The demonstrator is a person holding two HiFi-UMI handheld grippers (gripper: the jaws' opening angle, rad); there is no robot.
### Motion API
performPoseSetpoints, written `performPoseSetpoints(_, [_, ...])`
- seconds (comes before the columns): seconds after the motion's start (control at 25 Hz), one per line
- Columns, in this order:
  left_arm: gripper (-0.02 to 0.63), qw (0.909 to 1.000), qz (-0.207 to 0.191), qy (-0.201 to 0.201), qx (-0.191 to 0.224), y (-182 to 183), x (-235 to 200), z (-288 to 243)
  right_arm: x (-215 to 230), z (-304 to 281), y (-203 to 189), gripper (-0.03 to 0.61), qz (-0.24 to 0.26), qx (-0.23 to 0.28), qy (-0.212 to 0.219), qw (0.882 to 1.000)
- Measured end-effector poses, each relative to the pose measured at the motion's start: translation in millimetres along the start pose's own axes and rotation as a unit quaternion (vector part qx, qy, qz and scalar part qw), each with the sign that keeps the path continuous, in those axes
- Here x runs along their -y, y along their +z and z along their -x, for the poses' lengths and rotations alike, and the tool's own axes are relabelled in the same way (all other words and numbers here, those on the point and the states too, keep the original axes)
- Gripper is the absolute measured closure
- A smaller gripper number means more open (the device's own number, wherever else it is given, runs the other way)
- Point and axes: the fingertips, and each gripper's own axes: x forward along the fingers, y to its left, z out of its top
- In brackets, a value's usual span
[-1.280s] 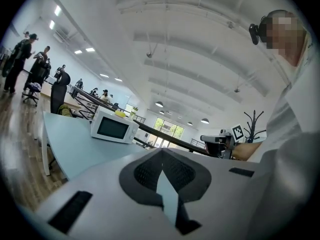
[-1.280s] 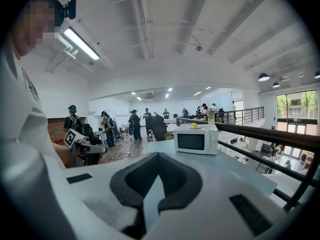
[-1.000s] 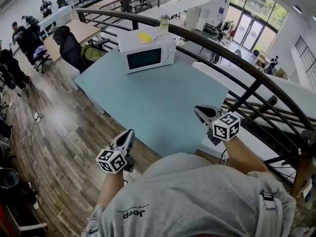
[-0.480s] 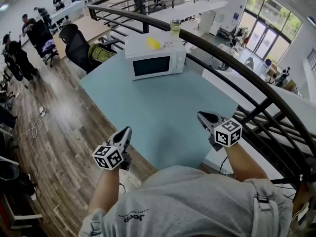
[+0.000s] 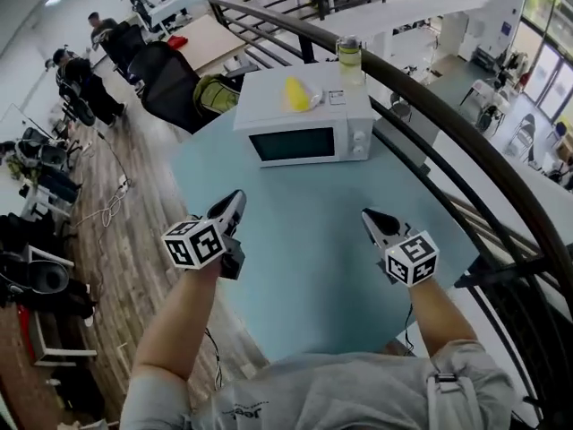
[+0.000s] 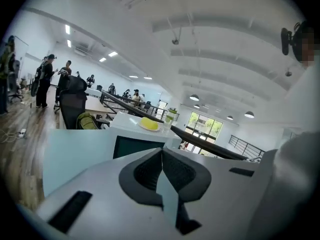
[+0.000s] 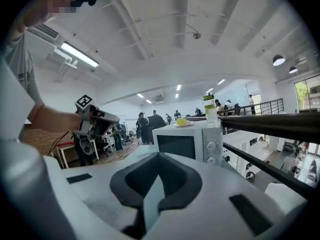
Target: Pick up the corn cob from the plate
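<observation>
A yellow corn cob (image 5: 296, 94) lies on a small white plate (image 5: 311, 102) on top of a white microwave (image 5: 304, 137) at the table's far side. It also shows in the left gripper view, corn cob (image 6: 149, 123), and in the right gripper view, corn cob (image 7: 182, 121). My left gripper (image 5: 235, 202) hovers over the table's left edge, jaws shut and empty. My right gripper (image 5: 371, 218) hovers over the table to the right, also shut with nothing in it. Both point toward the microwave, well short of it.
A bottle of green drink (image 5: 348, 56) stands on the microwave's right rear corner. A dark curved railing (image 5: 466, 141) runs close behind and to the right of the light blue table (image 5: 295, 249). An office chair (image 5: 170, 83) with a green bag stands at the far left.
The view has closed in on the table and microwave. Both grippers have moved forward, from the near table edge to over the tabletop, both still shut.
</observation>
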Motion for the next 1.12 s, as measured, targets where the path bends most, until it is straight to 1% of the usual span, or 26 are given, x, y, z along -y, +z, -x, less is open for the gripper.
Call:
performPoseSetpoints(0.16, [0.595,0.9990,-0.032,0.026,-0.017,43,-4,-89,32,-32,-3,0.569,-0.001,0.009,0.018,1.000])
performPoseSetpoints(0.28, [0.595,0.9987,-0.027,0.037,-0.023,72,-13,-138,43,-52,-2,0.569,0.001,0.012,0.029,1.000])
performPoseSetpoints(0.48, [0.594,0.9975,-0.022,0.055,-0.038,107,-30,-192,54,-73,5,0.569,-0.003,0.030,0.037,0.999])
performPoseSetpoints(0.56, [0.594,0.9969,-0.019,0.058,-0.050,114,-35,-212,56,-78,3,0.569,0.000,0.030,0.041,0.999])
performPoseSetpoints(0.68, [0.589,0.9965,-0.011,0.046,-0.069,121,-37,-241,58,-83,-2,0.569,-0.004,0.031,0.044,0.999])
performPoseSetpoints(0.76, [0.557,0.9965,-0.001,0.037,-0.076,125,-40,-259,58,-86,-4,0.569,-0.013,0.036,0.046,0.998])
performPoseSetpoints(0.8, [0.542,0.9960,0.001,0.041,-0.079,127,-43,-266,59,-88,-5,0.569,-0.018,0.039,0.047,0.998])
performPoseSetpoints(0.88, [0.514,0.9946,-0.003,0.052,-0.089,131,-46,-280,60,-90,-7,0.569,-0.025,0.043,0.048,0.998])
performPoseSetpoints(1.04, [0.459,0.9898,-0.024,0.047,-0.133,129,-42,-310,66,-87,-9,0.569,-0.029,0.054,0.044,0.997])
performPoseSetpoints(1.12, [0.439,0.9865,-0.031,0.062,-0.149,131,-43,-320,72,-84,-11,0.569,-0.041,0.059,0.040,0.997])
